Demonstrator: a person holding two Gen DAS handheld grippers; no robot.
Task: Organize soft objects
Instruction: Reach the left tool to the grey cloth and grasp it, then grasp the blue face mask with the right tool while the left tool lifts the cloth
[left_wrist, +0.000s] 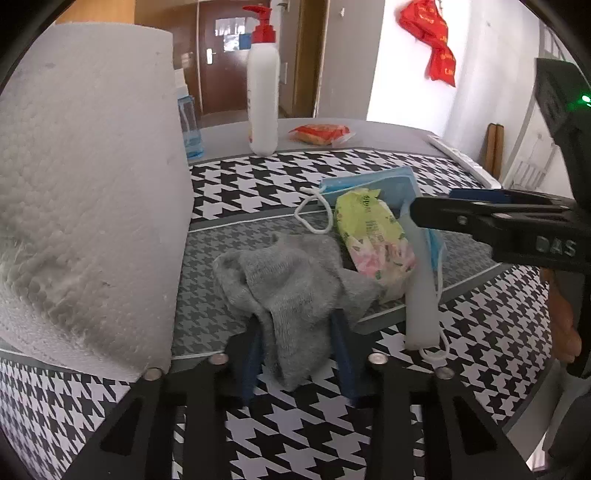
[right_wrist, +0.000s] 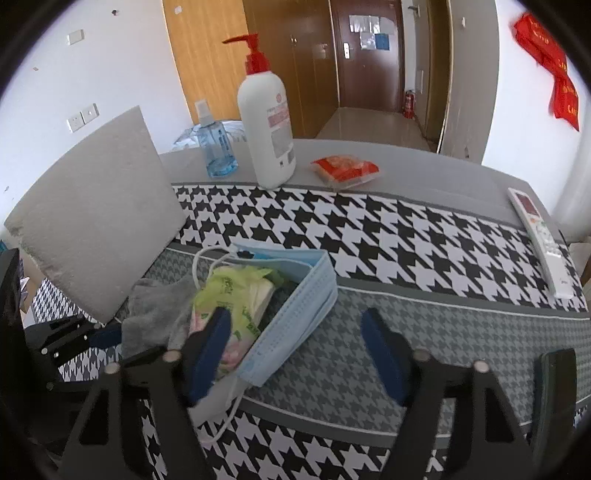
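A grey sock (left_wrist: 291, 291) lies crumpled on the houndstooth mat (left_wrist: 295, 435). My left gripper (left_wrist: 299, 354) is shut on the sock's near end, a blue pad on each side of the fabric. A green tissue pack (right_wrist: 236, 295) rests against a blue face mask (right_wrist: 295, 302) that curls up around it. My right gripper (right_wrist: 295, 347) stands open over them, its left finger above the pack and the mask's near end between the jaws, unpressed. From the left wrist view, the right gripper (left_wrist: 436, 210) reaches in from the right above the mask (left_wrist: 380, 181).
A big paper towel roll (left_wrist: 85, 184) stands close on the left. At the back are a white pump bottle (right_wrist: 267, 122), a blue spray bottle (right_wrist: 216, 147) and a red snack packet (right_wrist: 345, 168). A white remote (right_wrist: 539, 236) lies far right.
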